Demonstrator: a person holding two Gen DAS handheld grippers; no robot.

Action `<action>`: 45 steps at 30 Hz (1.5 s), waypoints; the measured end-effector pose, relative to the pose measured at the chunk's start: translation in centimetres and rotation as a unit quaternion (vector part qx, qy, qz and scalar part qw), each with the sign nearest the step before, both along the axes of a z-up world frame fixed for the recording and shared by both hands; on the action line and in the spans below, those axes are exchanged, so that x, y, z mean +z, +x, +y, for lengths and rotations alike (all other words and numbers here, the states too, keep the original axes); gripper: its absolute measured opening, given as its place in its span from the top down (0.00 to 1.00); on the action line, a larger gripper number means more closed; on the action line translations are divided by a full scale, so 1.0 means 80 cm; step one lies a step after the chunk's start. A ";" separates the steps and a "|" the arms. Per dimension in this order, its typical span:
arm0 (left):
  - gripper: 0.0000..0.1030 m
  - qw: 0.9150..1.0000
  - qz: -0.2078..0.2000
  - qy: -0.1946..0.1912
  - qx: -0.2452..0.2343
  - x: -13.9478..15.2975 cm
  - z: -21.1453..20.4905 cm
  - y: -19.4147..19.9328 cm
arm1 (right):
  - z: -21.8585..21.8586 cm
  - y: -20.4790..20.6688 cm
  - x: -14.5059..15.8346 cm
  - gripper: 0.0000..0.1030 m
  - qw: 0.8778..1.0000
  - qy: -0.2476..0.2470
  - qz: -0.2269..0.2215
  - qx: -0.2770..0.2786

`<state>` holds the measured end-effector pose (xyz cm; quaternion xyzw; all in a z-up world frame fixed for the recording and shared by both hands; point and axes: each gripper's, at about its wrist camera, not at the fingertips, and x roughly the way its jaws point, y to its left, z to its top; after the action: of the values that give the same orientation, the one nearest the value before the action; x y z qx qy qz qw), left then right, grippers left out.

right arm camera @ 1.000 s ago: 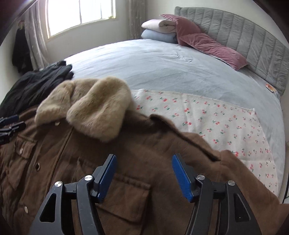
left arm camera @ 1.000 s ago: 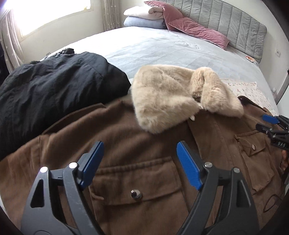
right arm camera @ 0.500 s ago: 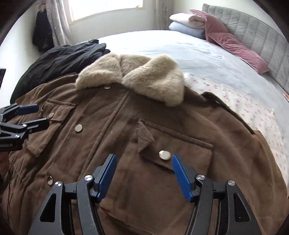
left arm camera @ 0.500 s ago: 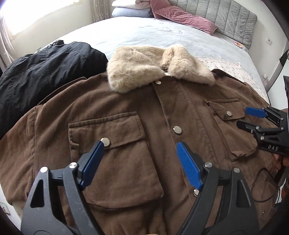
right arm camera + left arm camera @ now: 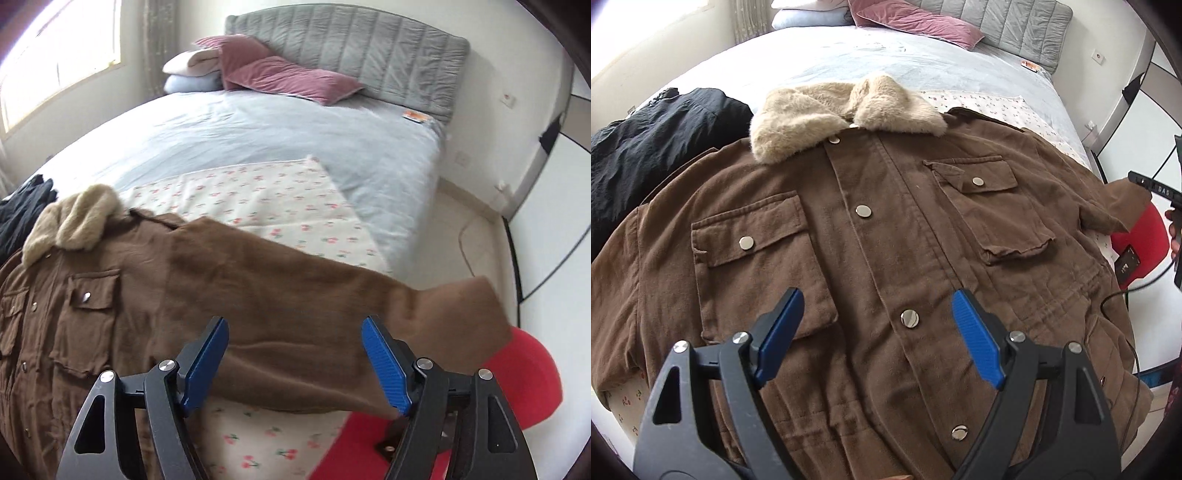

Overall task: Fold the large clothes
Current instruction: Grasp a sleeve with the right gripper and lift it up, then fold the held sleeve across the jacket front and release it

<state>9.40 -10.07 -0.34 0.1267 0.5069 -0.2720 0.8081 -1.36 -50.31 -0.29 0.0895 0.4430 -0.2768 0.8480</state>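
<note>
— Spread across the grey-sheeted bed point(image 5: 923, 62), what is laid out, and how much folding can be counted as done?

— A brown jacket point(image 5: 871, 229) with a fur collar point(image 5: 846, 110) is laid front-up and buttoned over a floral cloth point(image 5: 266, 199), just beside a black garment point(image 5: 650, 147). No fold is seen in the body. One sleeve point(image 5: 332, 295) is stretched out sideways past the bed's edge, above a red seat point(image 5: 532, 373). The task is judged to be at its start: the garment has been flattened, while sleeves and body are left to be folded in.

— How is the left gripper point(image 5: 875, 332) held?

— Its jaws are kept wide apart above the placket, near a snap button point(image 5: 909, 318); nothing is gripped, and contact with the cloth cannot be confirmed.

— And the right gripper point(image 5: 295, 362)?

— Its jaws are being opened over the outstretched sleeve. The cloth is seen between and behind the blue pads point(image 5: 384, 365), but it is not pinched. A grasp near the cuff is judged likely to be needed next.
</note>
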 end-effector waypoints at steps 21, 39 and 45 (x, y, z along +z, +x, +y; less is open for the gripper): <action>0.20 0.999 0.050 -0.005 -0.001 -0.002 -0.031 -0.007 | -0.139 -0.029 -0.029 0.91 0.996 -0.022 0.048 -0.076; 0.91 0.984 0.085 -0.101 -0.121 -0.049 -0.318 -0.015 | -0.054 -0.042 0.191 0.94 0.984 -0.060 -0.166 0.032; 0.97 0.981 0.106 -0.110 -0.117 -0.105 -0.375 -0.042 | -0.016 -0.030 0.212 0.94 0.978 -0.050 -0.187 0.081</action>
<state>6.03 -40.10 -8.77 0.0662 0.5382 -0.4302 0.7217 -3.73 -51.57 16.66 0.0614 0.2681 -0.2076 0.9388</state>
